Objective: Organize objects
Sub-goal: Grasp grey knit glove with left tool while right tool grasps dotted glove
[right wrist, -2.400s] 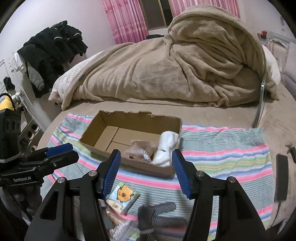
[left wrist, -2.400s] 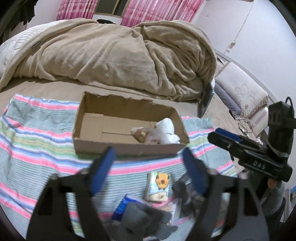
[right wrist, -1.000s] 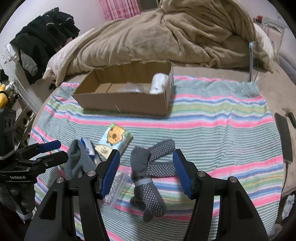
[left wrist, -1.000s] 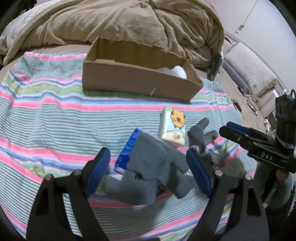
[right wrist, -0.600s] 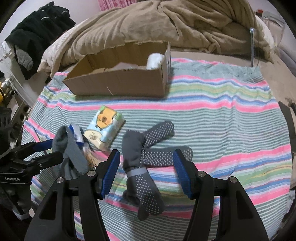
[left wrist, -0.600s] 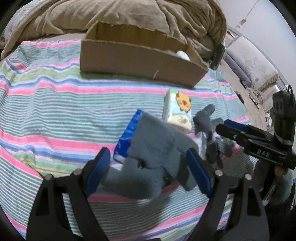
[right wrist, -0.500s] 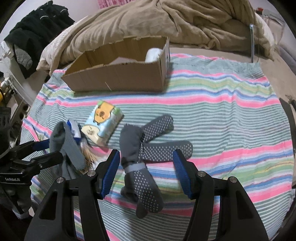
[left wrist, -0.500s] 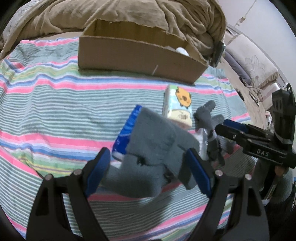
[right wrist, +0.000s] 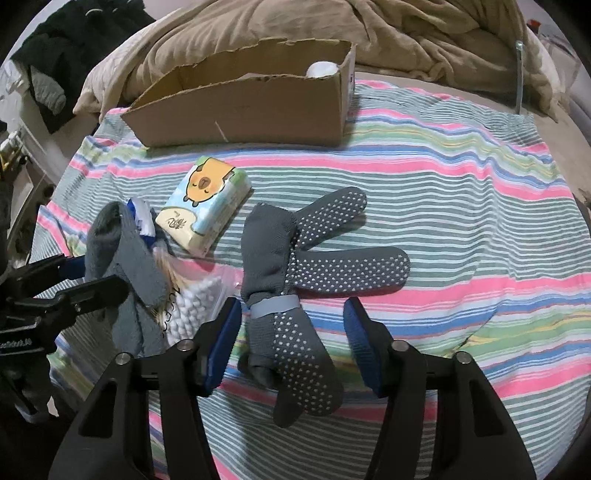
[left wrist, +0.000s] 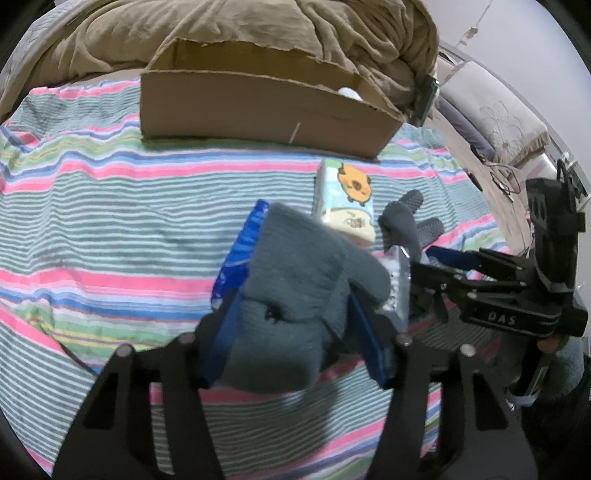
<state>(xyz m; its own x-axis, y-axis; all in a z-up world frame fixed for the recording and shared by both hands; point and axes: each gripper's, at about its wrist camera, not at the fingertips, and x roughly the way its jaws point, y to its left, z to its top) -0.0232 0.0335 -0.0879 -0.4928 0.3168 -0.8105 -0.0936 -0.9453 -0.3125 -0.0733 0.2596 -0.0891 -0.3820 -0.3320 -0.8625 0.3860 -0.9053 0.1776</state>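
Note:
In the left wrist view my left gripper (left wrist: 293, 332) has its jaws closing, and both blue pads press the sides of a plain grey sock (left wrist: 295, 280) that lies over a blue packet (left wrist: 240, 251). My right gripper (right wrist: 291, 332) hangs low over a banded bundle of grey dotted socks (right wrist: 295, 354). Its jaws are closing with the bundle between them, and small gaps remain at both pads. A tissue pack (right wrist: 203, 199) with an orange cartoon animal lies between the socks and the cardboard box (right wrist: 251, 107). The right gripper (left wrist: 439, 269) shows at the right of the left wrist view.
Everything rests on a striped cloth (right wrist: 461, 206) spread over a bed. A clear bag of white balls (right wrist: 192, 306) lies by the grey sock. A white item (right wrist: 321, 68) peeks from the box. A beige blanket (right wrist: 406, 33) is heaped behind, and dark clothes (right wrist: 55, 55) hang at far left.
Both grippers have sunk toward the cloth. The left jaws have narrowed from wide onto the plain grey sock. The right jaws have narrowed around the dotted sock bundle.

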